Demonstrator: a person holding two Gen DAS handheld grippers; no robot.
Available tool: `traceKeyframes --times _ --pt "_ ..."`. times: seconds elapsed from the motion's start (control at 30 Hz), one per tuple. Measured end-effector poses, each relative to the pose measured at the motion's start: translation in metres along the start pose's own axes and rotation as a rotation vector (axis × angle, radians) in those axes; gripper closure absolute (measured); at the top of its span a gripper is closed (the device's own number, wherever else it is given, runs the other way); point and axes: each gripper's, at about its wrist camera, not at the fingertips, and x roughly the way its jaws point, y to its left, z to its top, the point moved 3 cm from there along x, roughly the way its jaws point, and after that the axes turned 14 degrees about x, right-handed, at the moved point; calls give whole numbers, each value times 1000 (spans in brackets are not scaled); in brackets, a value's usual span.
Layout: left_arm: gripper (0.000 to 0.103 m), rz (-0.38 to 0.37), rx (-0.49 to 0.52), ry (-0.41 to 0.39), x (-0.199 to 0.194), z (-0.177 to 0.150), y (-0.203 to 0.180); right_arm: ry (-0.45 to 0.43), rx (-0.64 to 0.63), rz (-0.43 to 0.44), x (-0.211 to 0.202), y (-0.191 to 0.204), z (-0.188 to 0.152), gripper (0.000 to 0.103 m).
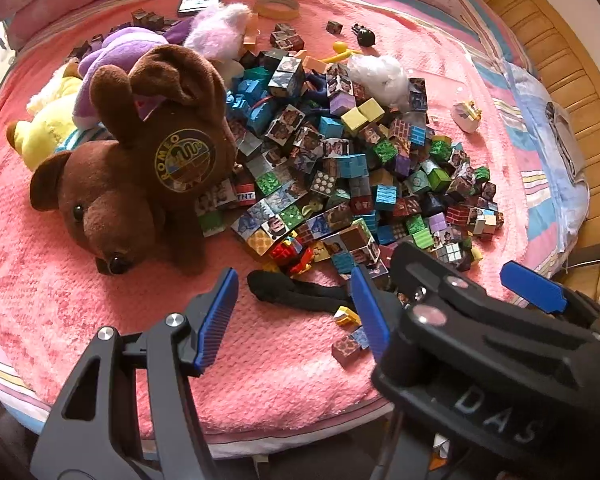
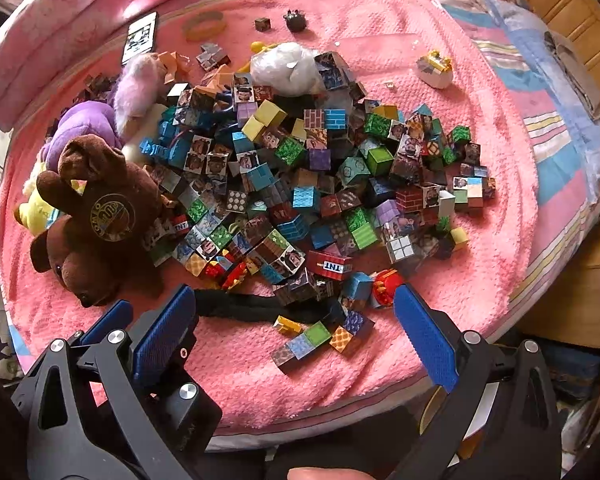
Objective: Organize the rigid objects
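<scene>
From the left wrist view, the left claw hovers with jaws spread wide and empty over the near edge of a pink blanket on a bed. A heap of printed cubes fills the middle, a brown plush bear lies to its left, and the right claw sits near right, also parted. From the right wrist view, the right claw gapes empty above a black sock and a short row of cubes just nearer than the heap.
</scene>
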Motion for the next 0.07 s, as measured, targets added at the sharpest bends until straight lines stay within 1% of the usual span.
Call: traceKeyframes --times 0.07 --pt "47 0 2 3 1 0 -1 4 3 -3 1 -1 0 5"
